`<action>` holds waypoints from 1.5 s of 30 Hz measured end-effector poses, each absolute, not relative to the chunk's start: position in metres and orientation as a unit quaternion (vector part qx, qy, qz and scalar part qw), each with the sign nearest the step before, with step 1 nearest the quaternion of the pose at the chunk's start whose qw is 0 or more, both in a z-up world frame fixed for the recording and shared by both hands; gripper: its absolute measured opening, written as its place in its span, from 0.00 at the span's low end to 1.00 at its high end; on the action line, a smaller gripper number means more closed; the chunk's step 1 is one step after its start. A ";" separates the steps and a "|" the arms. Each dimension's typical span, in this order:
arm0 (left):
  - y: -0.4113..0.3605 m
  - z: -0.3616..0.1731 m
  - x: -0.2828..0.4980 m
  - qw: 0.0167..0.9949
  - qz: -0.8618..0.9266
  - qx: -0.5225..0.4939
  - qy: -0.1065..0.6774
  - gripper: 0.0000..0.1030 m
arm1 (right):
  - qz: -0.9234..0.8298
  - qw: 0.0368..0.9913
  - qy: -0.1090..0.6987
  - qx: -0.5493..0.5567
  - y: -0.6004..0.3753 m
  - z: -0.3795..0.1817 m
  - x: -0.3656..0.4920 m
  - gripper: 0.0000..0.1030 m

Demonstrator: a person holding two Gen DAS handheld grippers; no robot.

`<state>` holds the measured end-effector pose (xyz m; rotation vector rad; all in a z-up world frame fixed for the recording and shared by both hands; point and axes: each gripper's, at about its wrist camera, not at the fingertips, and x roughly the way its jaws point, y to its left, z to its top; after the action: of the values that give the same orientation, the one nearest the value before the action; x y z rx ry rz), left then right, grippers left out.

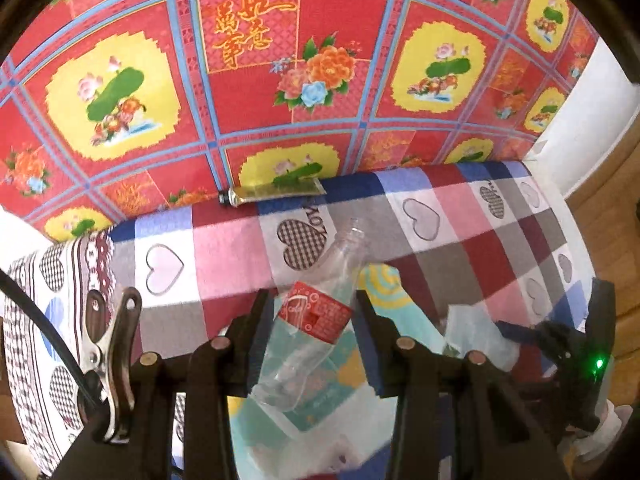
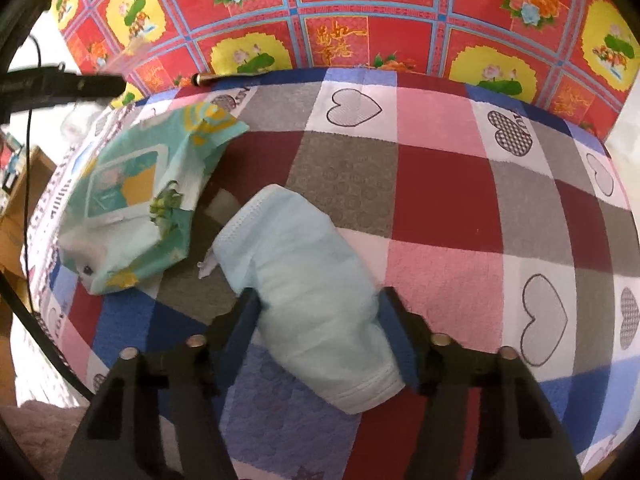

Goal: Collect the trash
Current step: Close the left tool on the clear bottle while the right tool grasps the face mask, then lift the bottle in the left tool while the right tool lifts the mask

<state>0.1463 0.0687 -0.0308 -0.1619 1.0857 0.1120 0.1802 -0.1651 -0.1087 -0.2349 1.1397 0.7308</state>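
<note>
A clear plastic bottle (image 1: pixel 316 312) with a red label hangs tilted, neck pointing away, and my left gripper (image 1: pixel 312 300) is shut on it at the label. Under it lies a teal patterned wrapper (image 1: pixel 384 284) (image 2: pixel 136 192) on the checked tablecloth (image 2: pixel 440 200). My right gripper (image 2: pixel 320 300) is open, its fingers standing either side of a pale blue face mask (image 2: pixel 312 292) that lies flat on the cloth. The mask (image 1: pixel 472 332) and the right gripper (image 1: pixel 560 340) also show at the lower right of the left wrist view.
A gold tube (image 1: pixel 272 193) (image 2: pixel 208 78) lies at the far table edge against the red flowered wall covering (image 1: pixel 280 80). A metal spring clip (image 1: pixel 108 340) sits at the left table edge. Wooden furniture (image 1: pixel 600 220) stands to the right.
</note>
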 end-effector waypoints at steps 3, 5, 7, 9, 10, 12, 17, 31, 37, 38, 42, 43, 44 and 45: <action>0.065 -0.030 0.137 0.852 0.046 -0.085 0.515 0.41 | 0.344 0.775 0.520 -0.103 -0.165 -0.103 0.176 0.35; 0.061 -0.031 0.132 0.851 0.039 -0.090 0.516 0.41 | 0.344 0.776 0.519 -0.098 -0.166 -0.099 0.172 0.30; 0.057 -0.032 0.128 0.850 0.035 -0.089 0.517 0.41 | 0.343 0.781 0.515 -0.086 -0.169 -0.094 0.170 0.27; 0.054 -0.033 0.124 0.850 0.029 -0.090 0.517 0.41 | 0.340 0.788 0.508 -0.075 -0.174 -0.087 0.167 0.25; 0.052 -0.034 0.123 0.850 0.026 -0.092 0.518 0.41 | 0.337 0.794 0.502 -0.067 -0.177 -0.082 0.165 0.25; 0.049 -0.034 0.120 0.850 0.020 -0.092 0.518 0.41 | 0.330 0.802 0.496 -0.049 -0.184 -0.074 0.164 0.25; 0.041 -0.033 0.114 0.852 0.008 -0.086 0.517 0.41 | 0.309 0.815 0.491 -0.012 -0.199 -0.060 0.163 0.25; 0.013 -0.028 0.096 0.857 -0.032 -0.062 0.511 0.41 | 0.266 0.836 0.480 0.009 -0.221 -0.043 0.134 0.25; -0.002 -0.026 0.087 0.860 -0.052 -0.048 0.506 0.41 | 0.250 0.843 0.475 0.014 -0.227 -0.037 0.119 0.25; -0.004 -0.025 0.085 0.860 -0.056 -0.045 0.505 0.41 | 0.247 0.845 0.475 0.015 -0.228 -0.036 0.117 0.25; -0.012 -0.024 0.079 0.861 -0.069 -0.039 0.503 0.41 | 0.235 0.850 0.471 0.019 -0.232 -0.031 0.107 0.25; -0.014 -0.024 0.078 0.861 -0.071 -0.037 0.503 0.41 | 0.231 0.851 0.470 0.019 -0.233 -0.030 0.104 0.25; -0.016 -0.024 0.076 0.861 -0.072 -0.037 0.502 0.41 | 0.229 0.853 0.470 0.020 -0.234 -0.029 0.102 0.25; -0.018 -0.024 0.075 0.861 -0.074 -0.037 0.501 0.41 | 0.226 0.854 0.468 0.021 -0.235 -0.028 0.099 0.25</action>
<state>0.0749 -0.0176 -0.0239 -0.0767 1.0513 -0.1543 0.0987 -0.2355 -0.0277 0.0451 0.9849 0.4745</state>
